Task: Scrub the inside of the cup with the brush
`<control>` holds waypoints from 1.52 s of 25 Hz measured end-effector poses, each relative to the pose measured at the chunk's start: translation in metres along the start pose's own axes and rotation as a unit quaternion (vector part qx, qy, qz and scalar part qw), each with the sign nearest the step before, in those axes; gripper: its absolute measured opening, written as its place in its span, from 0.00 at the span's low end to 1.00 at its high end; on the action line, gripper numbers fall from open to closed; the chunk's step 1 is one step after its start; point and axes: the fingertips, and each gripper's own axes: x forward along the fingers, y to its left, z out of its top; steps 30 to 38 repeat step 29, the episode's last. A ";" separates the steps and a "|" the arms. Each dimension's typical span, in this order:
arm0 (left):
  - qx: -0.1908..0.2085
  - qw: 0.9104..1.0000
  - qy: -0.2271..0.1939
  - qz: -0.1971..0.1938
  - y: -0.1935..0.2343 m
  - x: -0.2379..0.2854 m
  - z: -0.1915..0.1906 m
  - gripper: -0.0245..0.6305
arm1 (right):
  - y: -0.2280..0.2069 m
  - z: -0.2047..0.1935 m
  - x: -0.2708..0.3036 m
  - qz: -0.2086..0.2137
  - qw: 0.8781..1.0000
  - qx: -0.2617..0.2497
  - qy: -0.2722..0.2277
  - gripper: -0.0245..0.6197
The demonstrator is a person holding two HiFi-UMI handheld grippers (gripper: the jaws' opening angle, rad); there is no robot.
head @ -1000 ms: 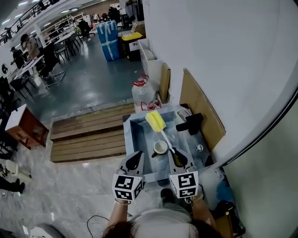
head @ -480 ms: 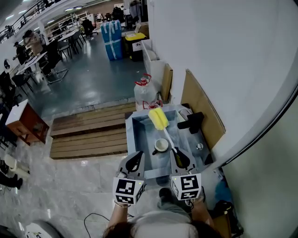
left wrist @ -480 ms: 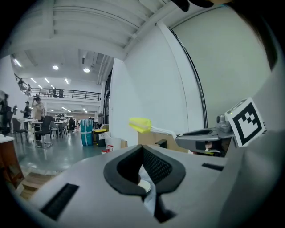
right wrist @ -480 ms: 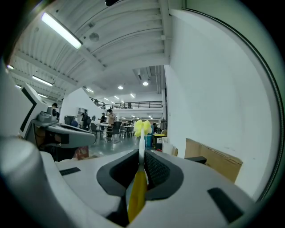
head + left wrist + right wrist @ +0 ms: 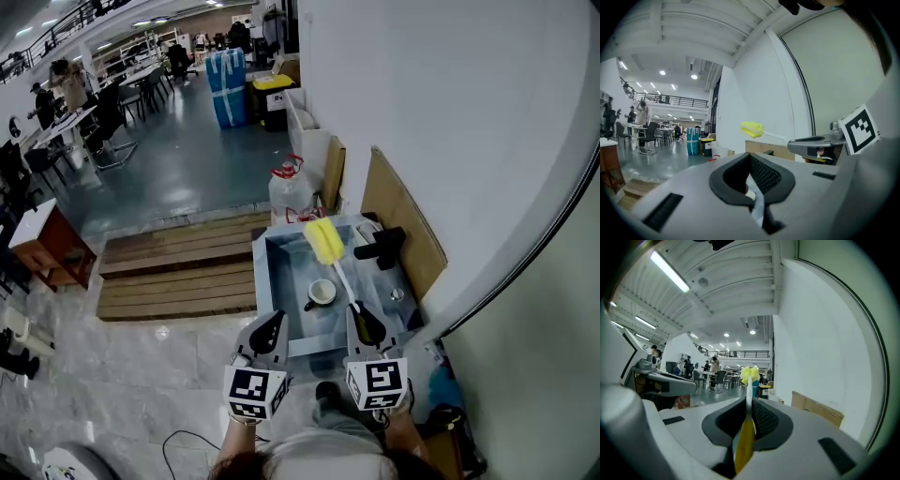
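Right tool (image 5: pixel 361 323) clamps the brush (image 5: pixel 324 241) by its handle, yellow sponge head held out ahead over the sink (image 5: pixel 262 281). Left tool (image 5: pixel 269 330) has jaws together, empty. Cup (image 5: pixel 322 293) stands upright in the sink, ahead between both tools.

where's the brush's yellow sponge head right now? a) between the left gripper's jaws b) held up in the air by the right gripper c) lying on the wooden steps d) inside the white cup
B: the jaws of the right gripper clamp the yellow-handled sponge brush, its head up clear of the small white cup down in the grey-blue sink.
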 end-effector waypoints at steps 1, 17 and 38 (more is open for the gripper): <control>0.000 1.000 -0.004 0.002 0.000 -0.004 0.002 0.05 | 0.001 0.002 -0.003 -0.001 1.000 -0.001 -0.001 0.12; -0.011 1.000 -0.018 0.020 0.001 -0.052 0.000 0.05 | 0.023 0.011 -0.038 -0.010 1.000 -0.017 -0.007 0.12; -0.007 0.999 -0.013 0.032 -0.005 -0.076 -0.009 0.05 | 0.031 0.014 -0.060 -0.021 0.999 -0.027 -0.015 0.12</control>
